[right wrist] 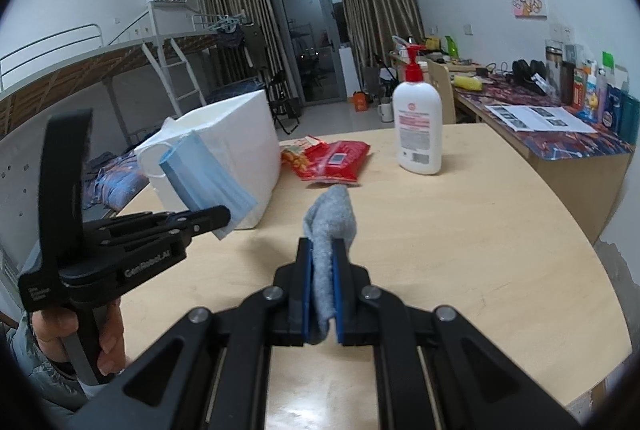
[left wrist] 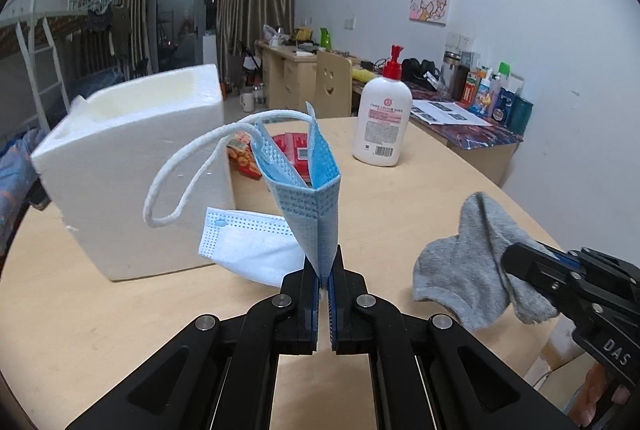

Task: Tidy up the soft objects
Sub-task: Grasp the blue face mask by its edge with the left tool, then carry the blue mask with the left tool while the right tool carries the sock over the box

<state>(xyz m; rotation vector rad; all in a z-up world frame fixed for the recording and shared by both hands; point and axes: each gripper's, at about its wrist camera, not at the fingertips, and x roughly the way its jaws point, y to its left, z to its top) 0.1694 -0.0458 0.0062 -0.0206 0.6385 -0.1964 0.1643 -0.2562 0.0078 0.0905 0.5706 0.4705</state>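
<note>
My left gripper is shut on a folded blue face mask and holds it upright above the table, its white ear loop hanging to the left. It also shows in the right wrist view, held in front of the white foam box. My right gripper is shut on a grey sock and holds it above the table. In the left wrist view the sock hangs from the right gripper at the right. A second, white-sided mask lies on the table by the foam box.
A white lotion bottle with a red pump stands at the far side of the round wooden table. Red snack packets lie beside the foam box. A cluttered desk runs along the right wall.
</note>
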